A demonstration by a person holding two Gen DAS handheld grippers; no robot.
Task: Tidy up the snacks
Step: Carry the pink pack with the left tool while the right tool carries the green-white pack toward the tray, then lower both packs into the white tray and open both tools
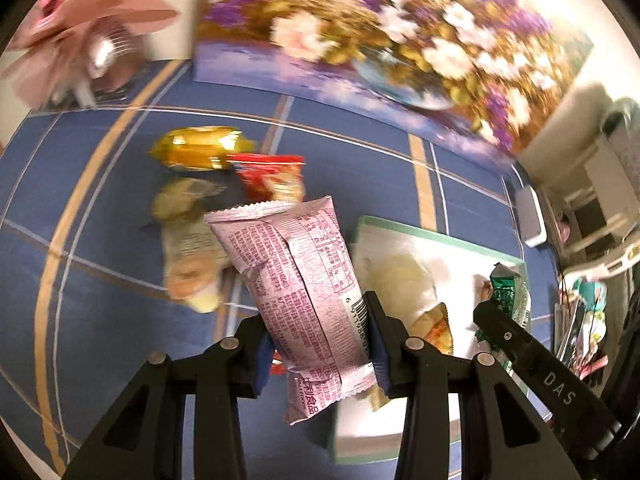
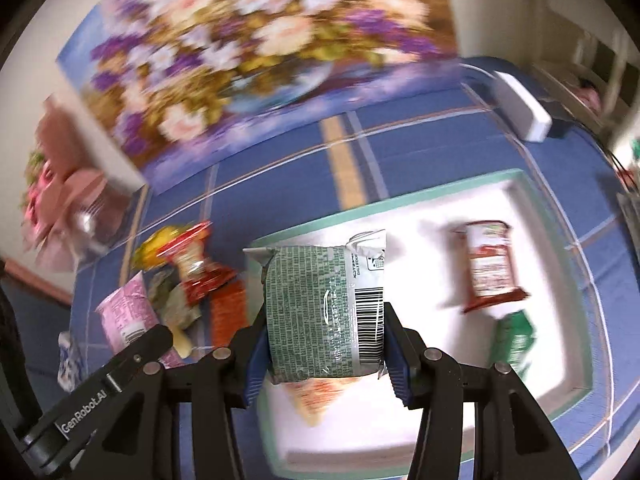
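My left gripper [image 1: 320,344] is shut on a pink snack packet [image 1: 304,280] and holds it above the blue tablecloth, at the left edge of the white tray [image 1: 452,248]. My right gripper [image 2: 326,356] is shut on a green snack packet [image 2: 324,312] and holds it over the tray's [image 2: 440,208] left part. In the tray lie a red-brown packet [image 2: 490,266], a green packet [image 2: 514,342] and an orange packet [image 2: 320,398]. Loose snacks lie left of the tray: a gold packet [image 1: 200,148], a red packet [image 1: 272,176] and a pale packet [image 1: 192,248].
A flower painting [image 1: 360,40] leans against the wall at the back of the table. A pink bouquet [image 1: 88,12] stands at the back left. A white box [image 2: 520,108] lies at the table's back right. Shelves and clutter show on the far right.
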